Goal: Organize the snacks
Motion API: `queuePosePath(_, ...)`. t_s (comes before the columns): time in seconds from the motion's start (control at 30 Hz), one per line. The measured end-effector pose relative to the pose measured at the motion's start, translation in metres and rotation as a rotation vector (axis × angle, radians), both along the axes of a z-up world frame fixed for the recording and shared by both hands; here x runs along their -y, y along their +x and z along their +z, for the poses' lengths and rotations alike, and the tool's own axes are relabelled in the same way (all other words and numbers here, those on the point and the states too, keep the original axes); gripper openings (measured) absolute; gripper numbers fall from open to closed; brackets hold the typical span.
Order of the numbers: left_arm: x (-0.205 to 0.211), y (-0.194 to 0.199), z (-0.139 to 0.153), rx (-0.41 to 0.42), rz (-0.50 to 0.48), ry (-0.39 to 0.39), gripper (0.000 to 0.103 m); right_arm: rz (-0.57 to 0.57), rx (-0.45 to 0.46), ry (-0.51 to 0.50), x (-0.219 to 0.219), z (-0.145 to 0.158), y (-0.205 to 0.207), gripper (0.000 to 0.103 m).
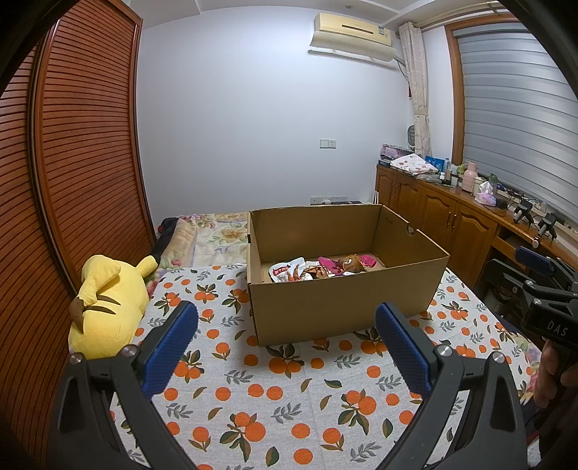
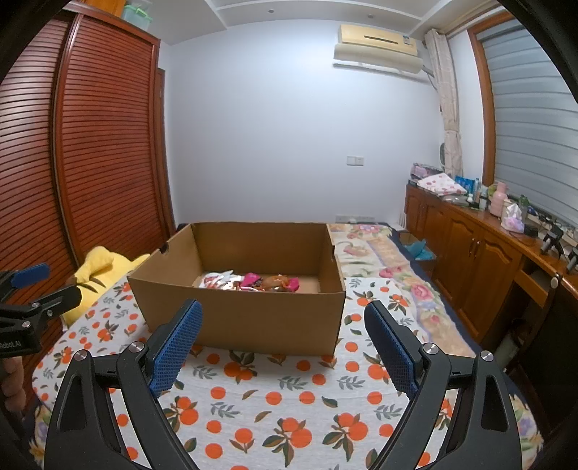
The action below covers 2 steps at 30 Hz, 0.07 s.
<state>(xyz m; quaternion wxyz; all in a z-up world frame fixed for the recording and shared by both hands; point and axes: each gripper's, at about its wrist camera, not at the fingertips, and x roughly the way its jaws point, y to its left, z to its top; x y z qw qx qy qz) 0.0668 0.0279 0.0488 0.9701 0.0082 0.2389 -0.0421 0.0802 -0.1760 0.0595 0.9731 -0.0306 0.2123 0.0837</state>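
**Snack packets lie in one open box on the bed**

A bed [image 1: 289, 415] spread with a white cloth printed with oranges and leaves fills the foreground of both views. Beyond it lies a floral quilt [image 2: 375, 253]. A slatted wooden wardrobe [image 1: 83, 144] stands to the left, a plain pale wall behind carries an air conditioner [image 1: 352, 34], and a low wooden cabinet [image 1: 444, 213] runs under the shuttered window on the right, its top crowded with bottles, folded cloth and small items too small to count.

One cardboard box [image 1: 343, 303] sits on the cloth, open at the top, its flaps out of sight. On its floor lies a loose heap of snack packets [image 1: 319, 269], white, red and pink; they overlap, so their exact number cannot be told. One yellow plush toy [image 1: 108, 300] lies at the bed's left edge, beside the box but apart from it.

Two hand-held grippers hang over the near cloth, short of the box. The left hand-held gripper [image 1: 287, 347] has its blue pads spread wide with nothing between them. The right hand-held gripper [image 2: 283, 343] is likewise released and empty.
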Motion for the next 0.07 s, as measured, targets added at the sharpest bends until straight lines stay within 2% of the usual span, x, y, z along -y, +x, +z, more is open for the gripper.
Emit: queuePosePath(0.07, 0.0001, 0.0001, 0.0000, 0.000, 0.000, 0.000, 0.100, 0.001, 0.000, -0.001, 0.0001, 0.0001, 0.0001, 0.093)
